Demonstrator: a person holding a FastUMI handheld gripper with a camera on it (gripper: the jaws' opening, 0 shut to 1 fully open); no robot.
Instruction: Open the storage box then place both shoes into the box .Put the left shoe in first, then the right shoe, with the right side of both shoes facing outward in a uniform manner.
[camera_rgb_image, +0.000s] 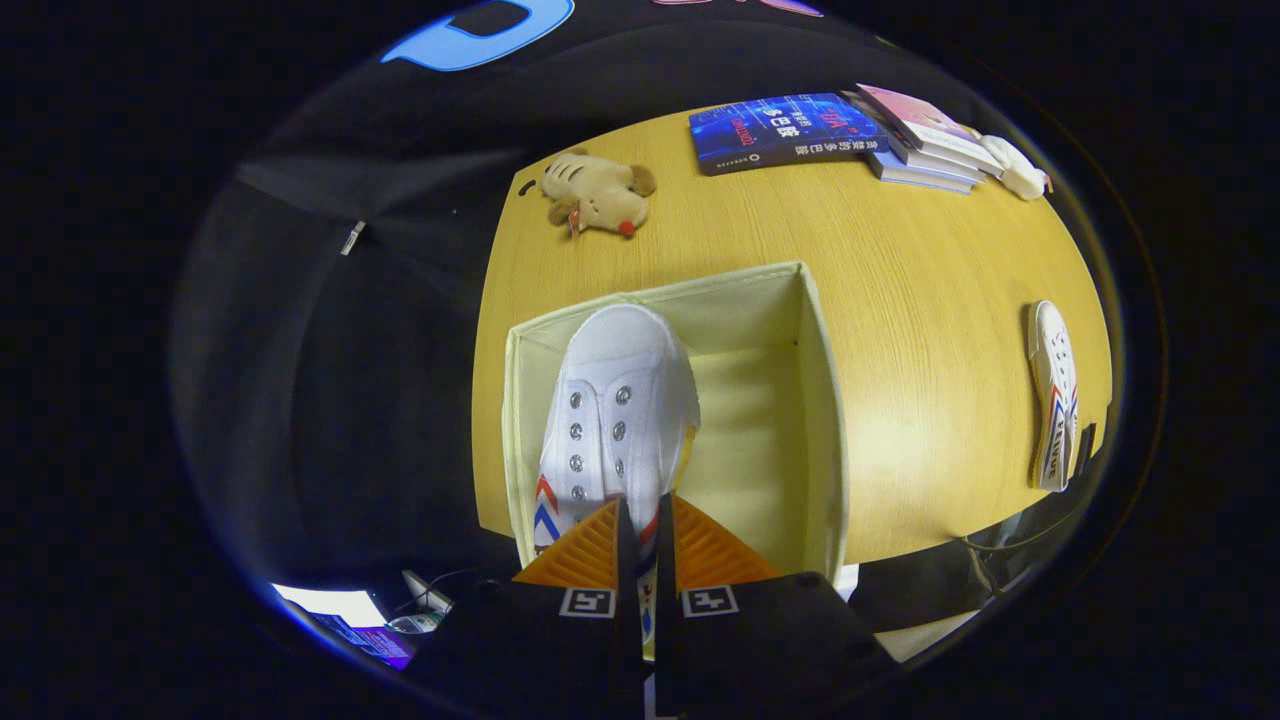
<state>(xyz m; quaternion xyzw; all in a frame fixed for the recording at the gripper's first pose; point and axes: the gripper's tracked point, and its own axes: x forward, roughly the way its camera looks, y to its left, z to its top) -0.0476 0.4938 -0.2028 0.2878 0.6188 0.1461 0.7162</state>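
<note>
My claw (640, 520) is nearly closed, both fingers pinching the heel end of a white shoe (615, 420) that hangs toe-forward over the left half of the open box (825, 420). I'd lower it gently against the left wall, keeping it level and leaving the right half free for its mate. Beyond, on the surface (900, 280), the second shoe (1055, 405) lies well to the right; a plush toy (598, 193) and books (850, 135) sit farther back.

open room in the box (820, 400) right of the shoe (620, 410)
</note>
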